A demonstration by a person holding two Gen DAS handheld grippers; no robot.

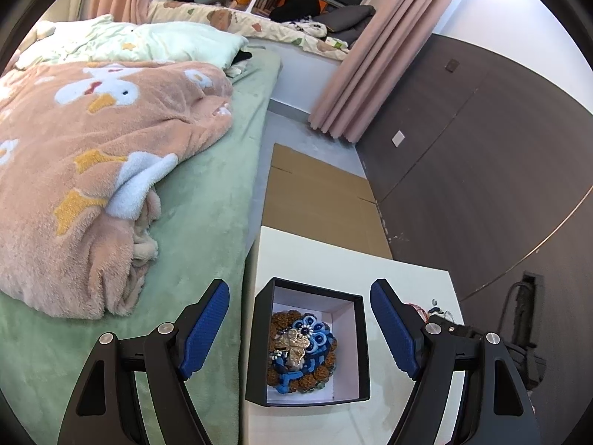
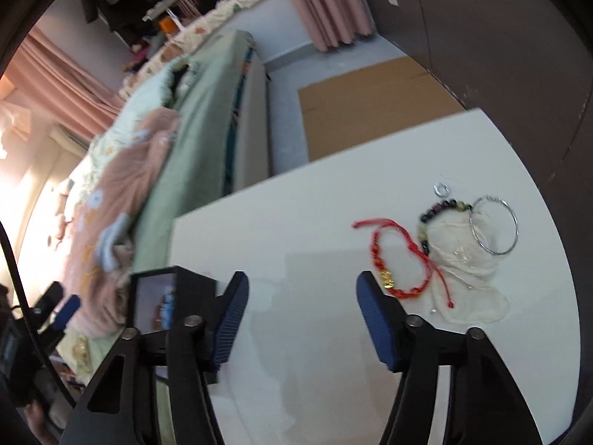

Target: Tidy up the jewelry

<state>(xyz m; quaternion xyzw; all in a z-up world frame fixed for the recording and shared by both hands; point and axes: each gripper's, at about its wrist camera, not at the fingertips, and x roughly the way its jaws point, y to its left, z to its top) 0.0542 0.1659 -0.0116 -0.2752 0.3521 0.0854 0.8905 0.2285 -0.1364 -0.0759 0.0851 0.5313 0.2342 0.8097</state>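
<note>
A black jewelry box with a white lining stands on the white table. It holds a brown bead bracelet, a blue piece and a gold clover brooch. My left gripper is open and empty, hovering over the box. In the right wrist view the box is at the left. A red cord bracelet, a dark bead bracelet, a silver bangle, a small ring and a sheer pouch lie on the table at the right. My right gripper is open and empty.
A bed with a pink blanket runs along the table's left side. Flat cardboard lies on the floor beyond the table. A dark wall panel is at the right, pink curtains behind.
</note>
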